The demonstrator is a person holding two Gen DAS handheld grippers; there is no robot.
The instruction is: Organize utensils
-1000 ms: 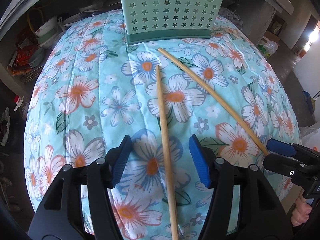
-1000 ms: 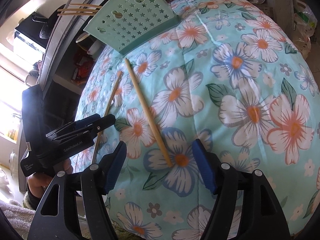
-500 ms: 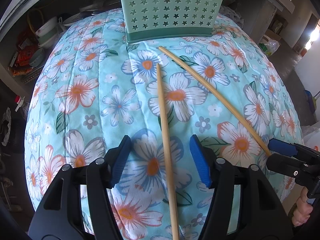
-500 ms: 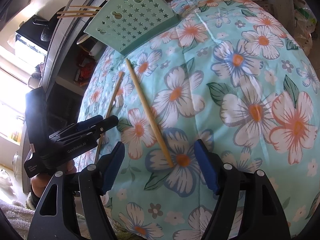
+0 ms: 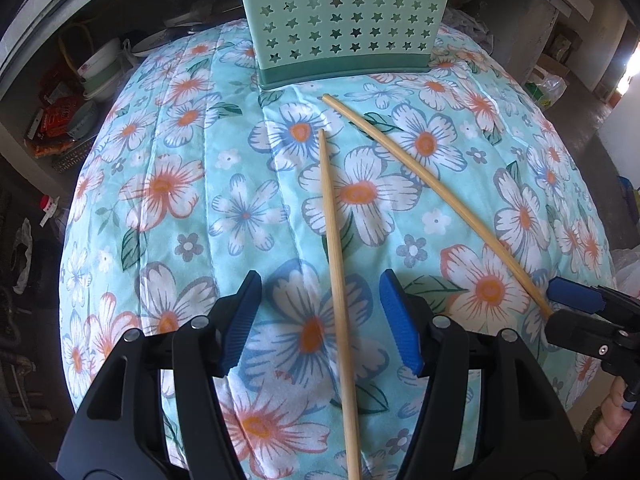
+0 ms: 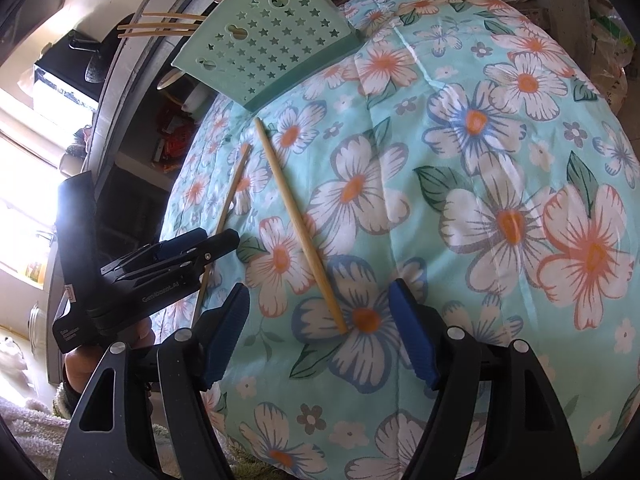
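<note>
Two wooden chopsticks lie on the floral cloth in front of a mint-green star-holed utensil basket [image 5: 344,20], also in the right wrist view [image 6: 268,52]. My left gripper [image 5: 320,320] is open, low over the cloth, with the left chopstick [image 5: 336,272] passing between its fingers. My right gripper [image 6: 320,336] is open, with the near end of the right chopstick [image 6: 300,224] between its fingers. The right chopstick [image 5: 436,196] also shows in the left wrist view, and the left chopstick [image 6: 232,200] in the right wrist view. Several chopsticks [image 6: 160,26] stick out of the basket's top.
The table has a turquoise flowered cloth [image 5: 180,184], also in the right wrist view [image 6: 500,160]. Shelves with bowls and packets [image 5: 80,92] lie beyond its left edge. Bags and boxes [image 5: 548,84] stand off the far right.
Both grippers have crept slightly forward and down towards the chopsticks. The chopsticks and basket have not moved.
</note>
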